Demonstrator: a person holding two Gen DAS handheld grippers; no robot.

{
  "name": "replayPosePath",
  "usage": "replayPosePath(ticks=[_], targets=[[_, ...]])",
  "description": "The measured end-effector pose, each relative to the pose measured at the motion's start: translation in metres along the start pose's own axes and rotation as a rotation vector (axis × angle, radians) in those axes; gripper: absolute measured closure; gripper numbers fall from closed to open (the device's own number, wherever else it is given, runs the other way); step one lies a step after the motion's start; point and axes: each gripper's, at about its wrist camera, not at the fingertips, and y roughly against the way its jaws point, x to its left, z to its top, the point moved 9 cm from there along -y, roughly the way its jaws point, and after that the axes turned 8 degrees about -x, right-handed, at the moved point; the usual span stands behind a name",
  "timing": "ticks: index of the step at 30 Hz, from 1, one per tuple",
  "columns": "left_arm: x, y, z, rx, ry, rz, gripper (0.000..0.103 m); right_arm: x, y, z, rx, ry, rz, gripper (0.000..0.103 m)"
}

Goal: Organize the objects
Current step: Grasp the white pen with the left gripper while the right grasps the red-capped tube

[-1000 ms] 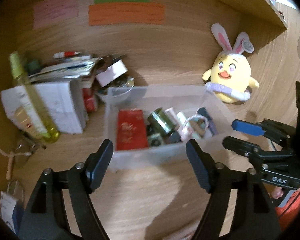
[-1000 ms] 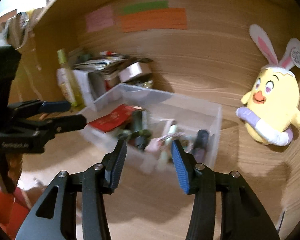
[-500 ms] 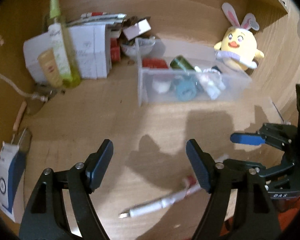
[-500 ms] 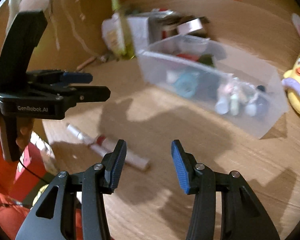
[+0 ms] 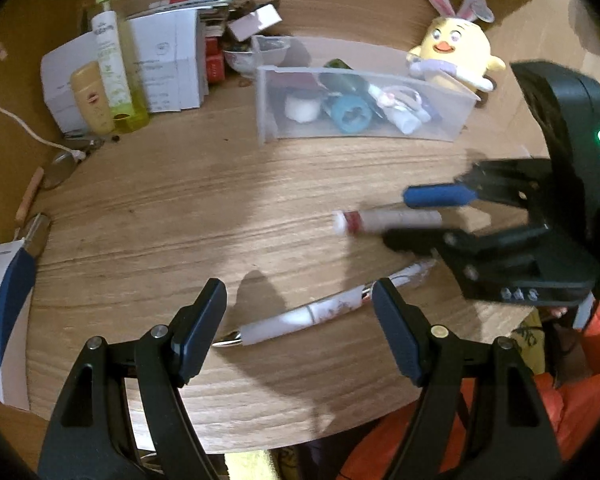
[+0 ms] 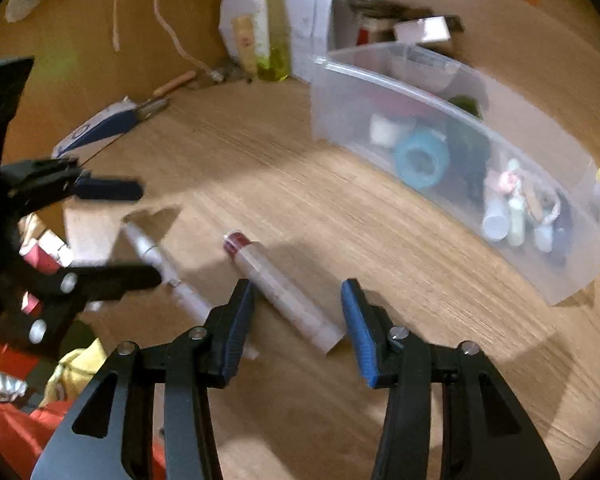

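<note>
Left wrist view: your left gripper (image 5: 298,326) has its fingers apart above the white pen (image 5: 300,318) on the bench (image 5: 160,220).

Right wrist view: your right gripper (image 6: 298,320) has its fingers apart around the red-capped tube (image 6: 278,290), with the clear bin (image 6: 452,152) beyond.

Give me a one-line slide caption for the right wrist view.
Open right tool poised over a red-capped tube on the wooden desk, clear bin beyond.
</note>
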Motion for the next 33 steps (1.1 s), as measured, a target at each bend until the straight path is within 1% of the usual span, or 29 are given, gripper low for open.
replayPosePath(ticks=[1,2,3,6,8,9,10,11,13,15,16,19,21,23,27,28,32,33], targets=[[-0.003,-0.002,-0.001,0.003,-0.012,-0.006,0.028,-0.001,0.001,0.0,-0.002,0.001,-0.006,0.073],[-0.005,-0.004,-0.002,0.007,-0.024,-0.007,0.028,-0.002,0.001,0.0,-0.001,-0.002,-0.006,0.076],[-0.007,-0.007,-0.003,0.012,-0.036,-0.009,0.028,-0.003,0.001,0.0,-0.002,-0.008,-0.008,0.081],[-0.011,-0.012,-0.003,0.008,-0.046,-0.021,0.028,-0.007,0.004,-0.002,-0.006,-0.026,-0.018,0.089],[-0.011,-0.013,-0.001,0.01,-0.027,-0.037,0.034,-0.013,0.006,-0.004,-0.008,-0.052,-0.026,0.089],[-0.011,-0.014,-0.001,0.009,-0.012,-0.049,0.039,-0.016,0.007,-0.005,-0.01,-0.064,-0.03,0.089],[-0.008,-0.014,0.001,0.005,-0.003,-0.037,0.046,-0.019,0.009,-0.007,-0.012,-0.076,-0.034,0.089],[-0.007,-0.014,0.002,0.006,0.007,-0.036,0.05,-0.023,0.011,-0.009,-0.015,-0.09,-0.043,0.089],[-0.005,-0.015,0.004,0.015,0.036,-0.039,0.066,-0.031,0.017,-0.014,-0.017,-0.114,-0.062,0.089],[-0.002,-0.015,0.007,0.022,0.059,-0.014,0.075,-0.04,0.024,-0.021,-0.019,-0.144,-0.076,0.089],[-0.002,-0.015,0.007,0.029,0.061,-0.012,0.077,-0.043,0.027,-0.023,-0.02,-0.155,-0.081,0.089],[-0.005,-0.015,0.009,0.039,0.058,-0.011,0.077,-0.052,0.036,-0.032,-0.02,-0.181,-0.092,0.089],[-0.006,-0.014,0.011,0.038,0.058,-0.025,0.076,-0.053,0.038,-0.034,-0.016,-0.18,-0.094,0.089],[-0.009,-0.013,0.012,0.039,0.044,-0.031,0.074,-0.052,0.039,-0.035,-0.016,-0.174,-0.1,0.089],[-0.012,-0.019,0.007,0.067,0.004,-0.02,0.058,-0.05,0.036,-0.033,-0.022,-0.167,-0.09,0.089],[-0.012,-0.021,0.006,0.068,-0.008,-0.011,0.057,-0.05,0.035,-0.032,-0.023,-0.167,-0.086,0.089],[-0.014,-0.027,0.009,0.05,-0.065,0.025,0.058,-0.048,0.029,-0.027,-0.027,-0.159,-0.083,0.088],[-0.015,-0.028,0.01,0.042,-0.071,0.022,0.068,-0.047,0.028,-0.026,-0.03,-0.157,-0.083,0.088]])
